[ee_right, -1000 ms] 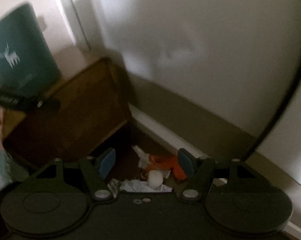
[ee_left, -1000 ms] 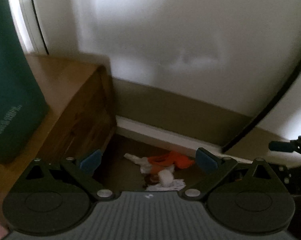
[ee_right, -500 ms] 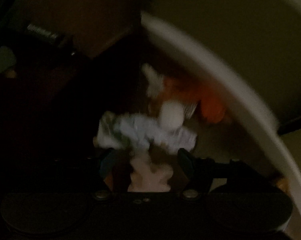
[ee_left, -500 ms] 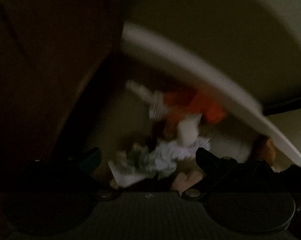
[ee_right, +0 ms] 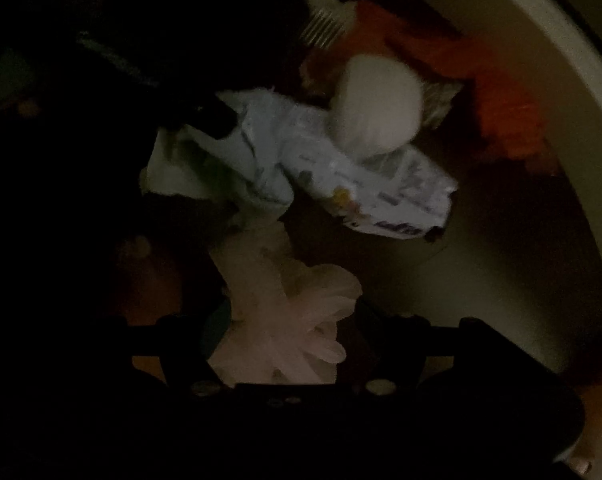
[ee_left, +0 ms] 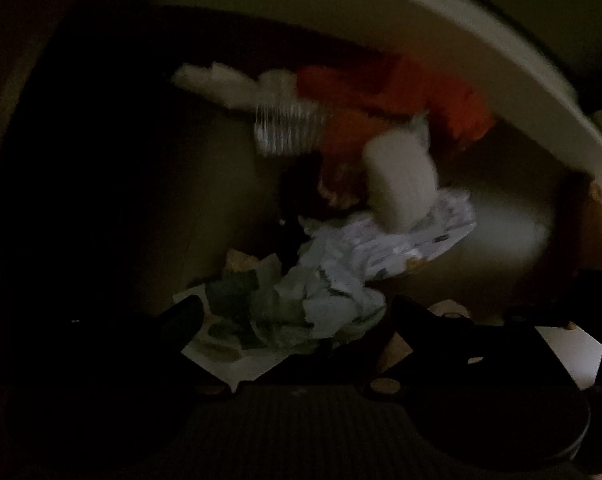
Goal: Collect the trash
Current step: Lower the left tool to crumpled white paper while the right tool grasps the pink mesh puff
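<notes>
Lying in a dark corner is one pile of trash: one orange crumpled piece (ee_left: 397, 100), one round white cup (ee_left: 401, 180), one silver ribbed scrap (ee_left: 289, 130), one white printed wrapper (ee_right: 381, 184), one green-and-white crumpled paper (ee_left: 281, 312) and one pale pink plastic bag (ee_right: 289, 320). One curved white rim (ee_left: 501, 80) is bending past at two o'clock. The left gripper (ee_left: 297, 320) is pointing down with its two fingers wide apart; they have just been closing a little, and the crumpled paper is sitting between them, not squeezed. The right gripper (ee_right: 289, 344) is standing open too, with the pink bag between its fingers. The cup is lying at twelve o'clock from it.
</notes>
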{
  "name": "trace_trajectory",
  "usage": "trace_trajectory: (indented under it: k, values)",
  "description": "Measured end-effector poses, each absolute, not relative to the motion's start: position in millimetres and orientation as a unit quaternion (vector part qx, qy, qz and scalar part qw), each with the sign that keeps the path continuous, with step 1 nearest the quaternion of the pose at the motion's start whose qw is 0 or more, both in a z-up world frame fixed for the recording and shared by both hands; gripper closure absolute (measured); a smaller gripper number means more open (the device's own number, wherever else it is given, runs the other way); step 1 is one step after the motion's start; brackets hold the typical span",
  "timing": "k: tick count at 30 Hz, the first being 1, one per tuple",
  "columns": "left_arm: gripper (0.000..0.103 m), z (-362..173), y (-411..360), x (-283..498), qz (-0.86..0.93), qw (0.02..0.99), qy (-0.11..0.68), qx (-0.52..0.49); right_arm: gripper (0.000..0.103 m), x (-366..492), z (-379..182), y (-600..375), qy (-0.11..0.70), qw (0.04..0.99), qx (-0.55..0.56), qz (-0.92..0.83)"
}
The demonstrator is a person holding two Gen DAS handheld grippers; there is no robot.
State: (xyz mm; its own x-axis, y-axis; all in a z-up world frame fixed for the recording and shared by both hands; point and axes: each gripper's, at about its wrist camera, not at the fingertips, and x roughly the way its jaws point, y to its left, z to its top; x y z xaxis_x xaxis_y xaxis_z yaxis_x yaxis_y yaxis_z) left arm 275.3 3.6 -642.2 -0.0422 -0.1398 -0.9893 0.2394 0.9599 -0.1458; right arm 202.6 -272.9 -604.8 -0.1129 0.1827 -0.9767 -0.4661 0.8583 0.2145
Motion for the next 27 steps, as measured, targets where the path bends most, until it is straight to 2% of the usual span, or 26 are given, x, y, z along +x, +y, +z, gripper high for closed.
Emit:
trace_trajectory:
  k: [1,2,3,5,7,8,9,13,15,20,27]
  values:
    - [0.018,-650.0,2.9,274.2,-0.139,0.687,0.712,0.034,0.037,201.8,-610.6,-271.0,0.706,0.655,-0.101,0.248]
    - [0.029,-655.7,2.0,273.3,-0.139,0.684,0.715,0.033,0.037,200.9,-616.3,-269.0,0.71,0.651,-0.101,0.249]
    - [0.035,-660.6,0.4,272.7,-0.138,0.683,0.716,0.032,0.037,200.0,-621.1,-267.2,0.712,0.648,-0.101,0.25]
    - [0.043,-666.7,-0.5,269.5,-0.139,0.68,0.719,0.028,0.041,199.0,-628.6,-264.3,0.711,0.647,-0.109,0.253]
    - [0.053,-667.8,-0.3,266.2,-0.144,0.681,0.718,0.024,0.086,197.1,-633.9,-261.4,0.711,0.646,-0.115,0.254]
    - [0.062,-668.1,0.2,265.3,-0.147,0.681,0.717,0.024,0.1,196.1,-637.6,-258.9,0.715,0.643,-0.123,0.248]
    - [0.066,-668.6,0.7,264.7,-0.15,0.68,0.717,0.023,0.099,196.1,-641.2,-257.7,0.72,0.64,-0.131,0.235]
    - [0.073,-669.3,1.9,265.4,-0.156,0.683,0.713,0.018,0.102,199.1,-647.5,-259.8,0.721,0.641,-0.107,0.239]
    - [0.079,-666.3,3.3,265.9,-0.156,0.685,0.712,0.012,0.103,198.0,-639.4,-261.1,0.716,0.648,-0.102,0.24]
    - [0.086,-646.0,1.6,265.8,-0.16,0.695,0.7,0.016,0.103,196.4,-607.1,-274.2,0.708,0.666,-0.082,0.221]
    - [0.088,-591.9,2.2,260.4,-0.169,0.713,0.68,0.031,0.103,197.2,-546.1,-283.6,0.671,0.709,-0.083,0.199]
